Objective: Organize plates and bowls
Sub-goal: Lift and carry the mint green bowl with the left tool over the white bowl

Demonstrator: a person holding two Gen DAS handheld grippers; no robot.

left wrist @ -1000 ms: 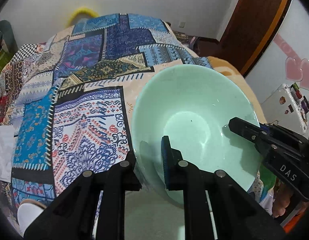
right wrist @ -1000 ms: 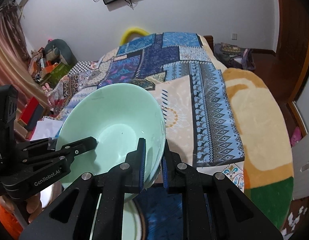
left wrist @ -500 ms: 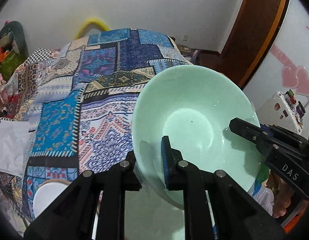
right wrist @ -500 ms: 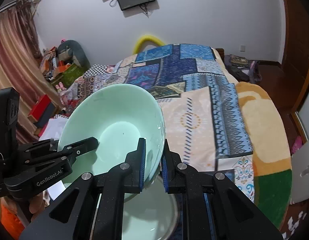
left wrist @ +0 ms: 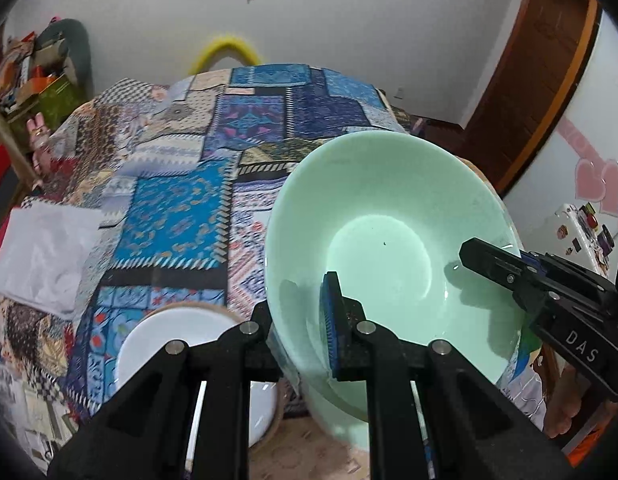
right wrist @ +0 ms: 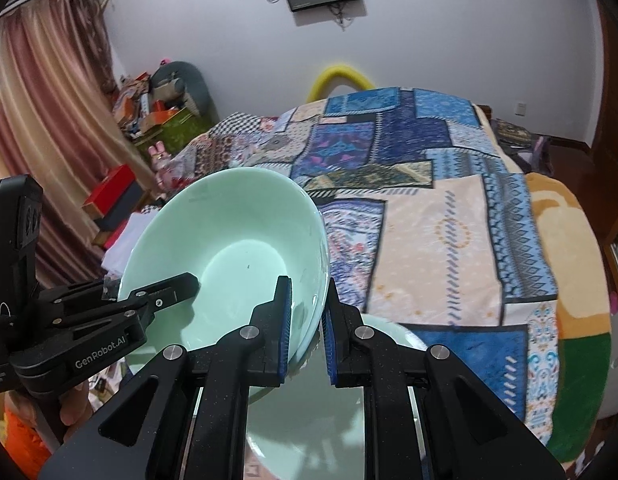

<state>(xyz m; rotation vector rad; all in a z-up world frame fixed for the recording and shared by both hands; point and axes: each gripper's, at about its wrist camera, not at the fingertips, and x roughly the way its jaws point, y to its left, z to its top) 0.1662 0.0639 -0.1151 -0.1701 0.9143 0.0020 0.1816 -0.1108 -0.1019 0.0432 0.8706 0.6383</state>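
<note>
1. Grippers pinch one mint-green bowl [left wrist: 389, 220]: the left gripper [left wrist: 299, 328] squeezes its left rim, and the right gripper [right wrist: 307, 320] squeezes its right rim, both pointing down at a slant.
2. That bowl hangs tilted in the air.
3. Under it sit a white plate [left wrist: 181, 340] and another green dish [right wrist: 317, 412], both partly hidden.
4. Behind lies a patchwork blanket [right wrist: 449, 220].
</note>
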